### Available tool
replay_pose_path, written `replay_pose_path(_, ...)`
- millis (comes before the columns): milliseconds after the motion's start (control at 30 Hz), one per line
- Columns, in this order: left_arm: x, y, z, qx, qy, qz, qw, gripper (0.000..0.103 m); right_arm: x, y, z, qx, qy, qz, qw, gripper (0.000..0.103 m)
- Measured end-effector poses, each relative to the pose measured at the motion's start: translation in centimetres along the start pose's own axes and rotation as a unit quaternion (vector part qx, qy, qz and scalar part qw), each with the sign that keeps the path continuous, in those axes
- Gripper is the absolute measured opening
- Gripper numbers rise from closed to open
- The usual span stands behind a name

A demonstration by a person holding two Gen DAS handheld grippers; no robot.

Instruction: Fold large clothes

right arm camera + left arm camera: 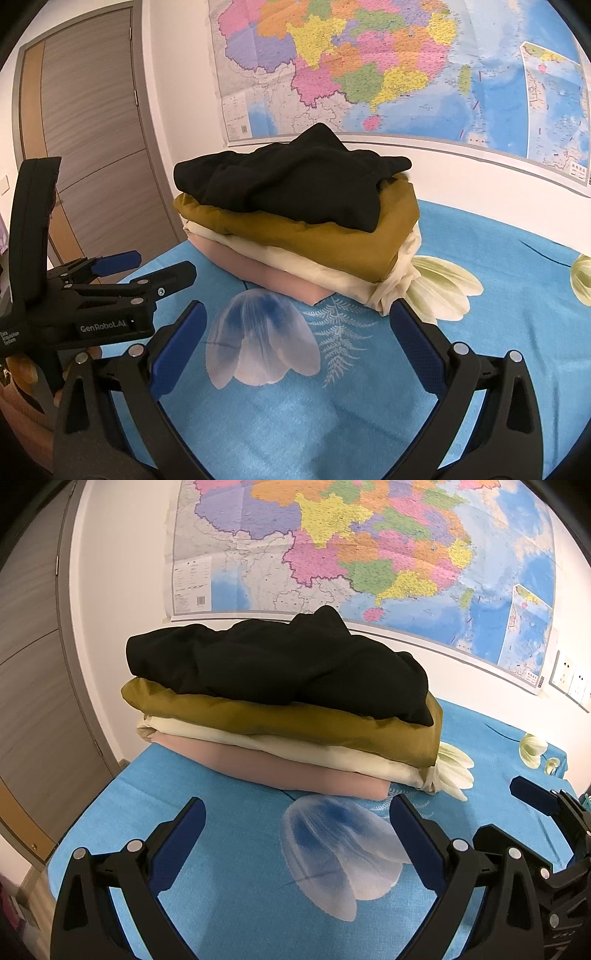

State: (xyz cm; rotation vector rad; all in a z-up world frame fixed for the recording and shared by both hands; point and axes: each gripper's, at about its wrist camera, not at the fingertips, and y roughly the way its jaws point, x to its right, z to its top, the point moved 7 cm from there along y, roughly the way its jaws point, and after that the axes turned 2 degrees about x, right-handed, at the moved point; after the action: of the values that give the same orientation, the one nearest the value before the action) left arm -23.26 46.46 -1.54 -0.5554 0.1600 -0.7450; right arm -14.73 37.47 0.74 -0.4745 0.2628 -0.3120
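Observation:
A stack of folded clothes sits at the far end of the blue floral bed sheet (229,849), against the wall. A crumpled black garment (280,661) lies on top, over an olive one (314,723), a cream one (295,747) and a pink one (295,771). The same stack shows in the right wrist view, with the black garment (295,181) on top. My left gripper (295,805) is open and empty, just short of the stack. My right gripper (297,308) is open and empty, beside the left gripper (155,273).
A large coloured map (369,546) hangs on the white wall behind the stack. A grey door (92,129) stands at the left. Wall sockets (572,679) are at the far right. The sheet's left edge (92,805) drops off toward the door.

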Motion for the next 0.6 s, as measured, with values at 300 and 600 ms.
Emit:
replay_pose_path(300, 0.04, -0.22, -0.09, 0.003, 0.0, 0.002, 1.0, 0.096, -0.04, -0.1, -0.05, 0.001, 0.001, 0.0, 1.0, 0.098)
replay_pose_path(600, 0.14, -0.4, -0.19, 0.003, 0.001, 0.001, 1.0, 0.096, -0.06, -0.13, -0.07, 0.001, 0.001, -0.002, 1.0, 0.098)
